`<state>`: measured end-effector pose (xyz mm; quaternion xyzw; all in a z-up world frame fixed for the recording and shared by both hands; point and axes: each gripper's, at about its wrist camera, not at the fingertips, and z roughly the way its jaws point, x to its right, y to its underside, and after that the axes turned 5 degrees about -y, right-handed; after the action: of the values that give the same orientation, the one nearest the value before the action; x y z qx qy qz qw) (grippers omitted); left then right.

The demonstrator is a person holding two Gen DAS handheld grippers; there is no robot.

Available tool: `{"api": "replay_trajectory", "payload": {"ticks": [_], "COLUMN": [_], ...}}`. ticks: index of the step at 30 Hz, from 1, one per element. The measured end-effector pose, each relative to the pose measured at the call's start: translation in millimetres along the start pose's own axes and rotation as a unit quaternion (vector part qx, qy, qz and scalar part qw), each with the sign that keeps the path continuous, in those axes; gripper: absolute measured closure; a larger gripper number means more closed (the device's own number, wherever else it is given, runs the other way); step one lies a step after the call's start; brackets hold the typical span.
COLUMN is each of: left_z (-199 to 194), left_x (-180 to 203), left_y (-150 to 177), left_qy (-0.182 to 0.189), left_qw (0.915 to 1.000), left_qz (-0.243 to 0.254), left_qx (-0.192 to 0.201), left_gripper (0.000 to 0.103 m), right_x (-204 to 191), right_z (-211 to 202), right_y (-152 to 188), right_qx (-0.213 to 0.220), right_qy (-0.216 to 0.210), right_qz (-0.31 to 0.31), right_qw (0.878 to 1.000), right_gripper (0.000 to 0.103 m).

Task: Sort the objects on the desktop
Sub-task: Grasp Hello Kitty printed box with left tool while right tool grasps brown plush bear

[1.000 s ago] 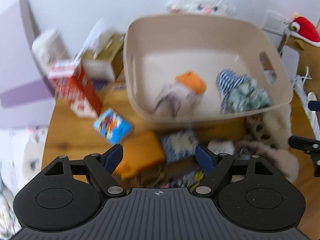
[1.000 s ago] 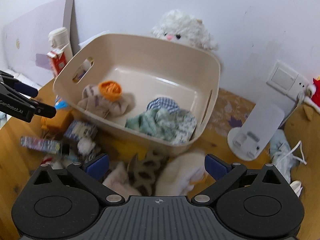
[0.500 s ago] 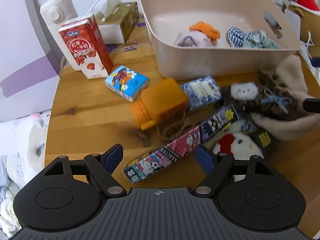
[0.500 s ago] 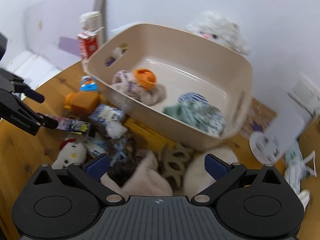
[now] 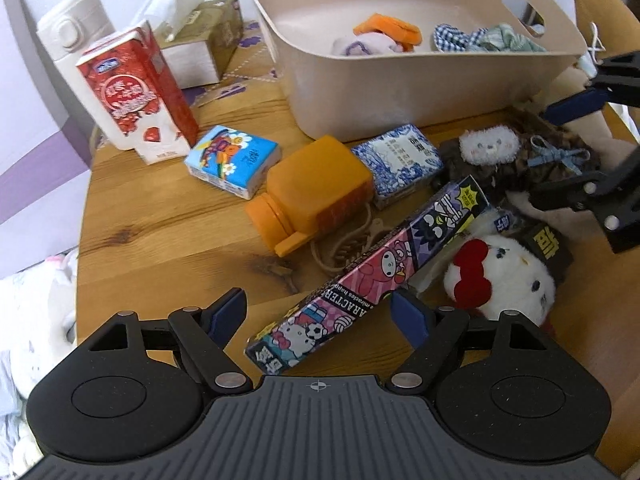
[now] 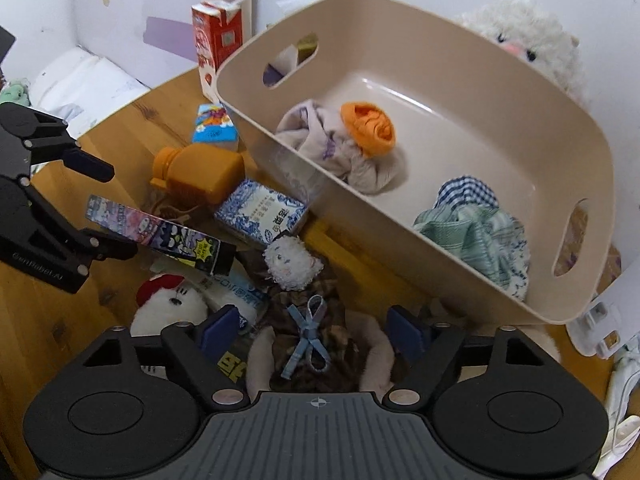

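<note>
My left gripper (image 5: 320, 314) is open, its fingers on either side of the near end of a long cartoon-printed box (image 5: 368, 276) lying on the wooden table (image 5: 160, 232). The box also shows in the right wrist view (image 6: 160, 232). My right gripper (image 6: 312, 330) is open over a brown plush doll with a blue bow (image 6: 308, 332). A white plush with a red bow (image 5: 500, 276) lies beside the box. A beige bin (image 6: 500, 120) holds cloths and an orange item (image 6: 370, 128).
An orange bottle (image 5: 312, 196), a blue-white carton (image 5: 398, 160), a tissue pack (image 5: 232, 160), a red milk carton (image 5: 136, 92), a white flask (image 5: 72, 36) and a tissue box (image 5: 204, 40) stand on the table. The table edge runs along the left.
Both grippers have dropped and come closer to the table. The left one now straddles the end of the long box; the right one now hangs over the brown doll.
</note>
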<state>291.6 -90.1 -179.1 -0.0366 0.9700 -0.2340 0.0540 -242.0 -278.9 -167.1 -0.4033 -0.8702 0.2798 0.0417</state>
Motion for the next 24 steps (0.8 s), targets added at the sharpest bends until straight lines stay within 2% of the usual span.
{"api": "replay_trajectory", "payload": {"ticks": [5,10,11,12,13,14,16,18,24], "left_z": [9,20,21,21,20,19,17,16,0], "left_x": [-1,-2,-1,0,2,3,3,4,9], "left_y": [0,-5,-5,-5,-6,-6,-5,-4,0], "left_qy": [0.024,0.056,0.058,0.059,0.062,0.066,0.076,0.086,0.09], "left_qw": [0.9996,0.9982,0.9981,0.998,0.9977,0.9974,0.9967,0.9958,0.9956], "left_qz": [0.012,0.011,0.014,0.019,0.025,0.028,0.027,0.026,0.028], "left_qx": [-0.002,-0.019,-0.017,-0.013,-0.011,-0.011,-0.012,-0.015,0.002], "left_gripper": [0.025,0.051,0.053,0.058,0.062,0.065,0.077,0.079,0.08], "right_x": [4,5,5,5,5,6,5,2,0], "right_z": [15,30,32,36,39,40,40,39,25], "right_y": [-3,-7,-8,-8,-8,-9,-9,-8,-3], "right_qx": [-0.021,-0.038,-0.042,-0.046,-0.05,-0.05,-0.049,-0.047,-0.024], "right_qy": [0.002,0.005,0.005,0.004,0.0,-0.002,-0.008,-0.007,-0.007], "right_qz": [0.005,0.0,-0.001,-0.001,0.0,0.003,0.01,0.008,0.023], "right_qw": [1.0,0.999,0.999,0.999,0.999,0.999,0.999,0.999,0.999], "right_gripper": [0.026,0.031,0.032,0.036,0.045,0.049,0.061,0.067,0.071]}}
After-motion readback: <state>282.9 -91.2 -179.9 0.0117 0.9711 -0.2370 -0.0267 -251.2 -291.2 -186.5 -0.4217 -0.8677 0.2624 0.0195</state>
